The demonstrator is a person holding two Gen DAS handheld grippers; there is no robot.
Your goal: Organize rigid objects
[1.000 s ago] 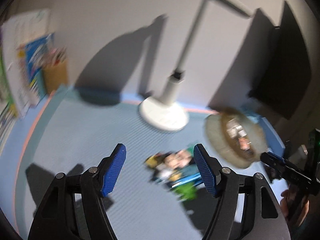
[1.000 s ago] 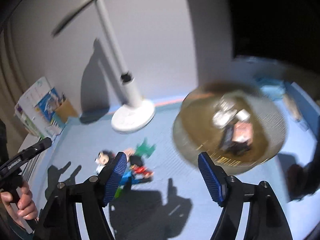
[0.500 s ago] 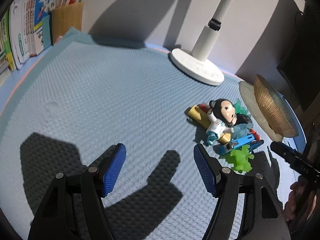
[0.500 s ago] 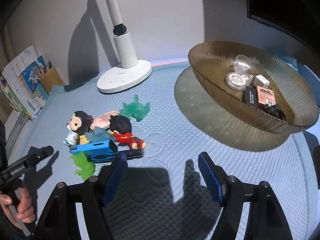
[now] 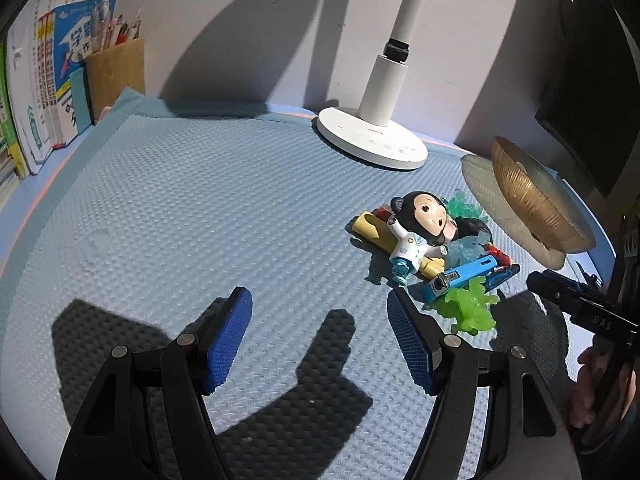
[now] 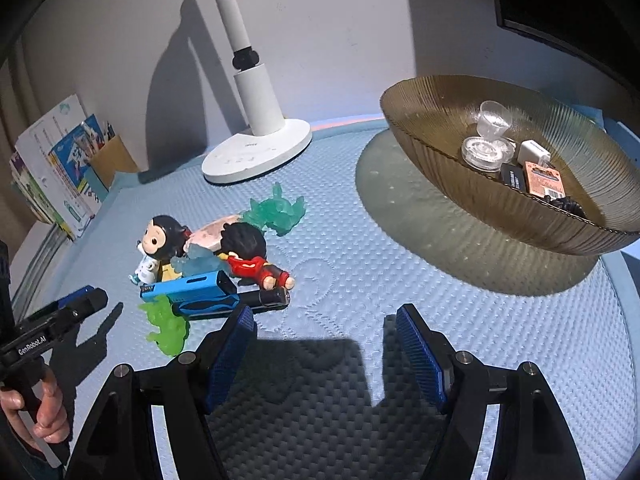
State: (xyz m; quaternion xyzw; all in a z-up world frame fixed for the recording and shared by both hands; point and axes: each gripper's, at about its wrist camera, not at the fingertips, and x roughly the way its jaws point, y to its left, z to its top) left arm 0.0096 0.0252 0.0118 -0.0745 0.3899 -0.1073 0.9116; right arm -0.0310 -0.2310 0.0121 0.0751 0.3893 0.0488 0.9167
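Observation:
A heap of small toys lies on the blue mat: a monkey figure (image 5: 420, 220) (image 6: 160, 236), a red-suited doll (image 6: 250, 258), a blue device (image 5: 460, 276) (image 6: 188, 286), a lime green piece (image 5: 472, 308) (image 6: 168, 326), a teal piece (image 6: 280, 212) and a yellow block (image 5: 380, 236). A ribbed amber bowl (image 6: 440, 120) (image 5: 532, 204) to the right holds several small items. My left gripper (image 5: 320, 336) is open and empty, left of the heap. My right gripper (image 6: 326, 352) is open and empty, in front of the heap and bowl.
A white desk lamp (image 5: 372, 140) (image 6: 256, 144) stands at the back of the mat. Books (image 5: 32, 92) and a pen holder (image 5: 116, 68) line the left edge. A dark monitor (image 5: 592, 92) is at the far right.
Both grippers have dropped lower and come closer to the mat and the toys. The views have steadied from blur. Both stay open.

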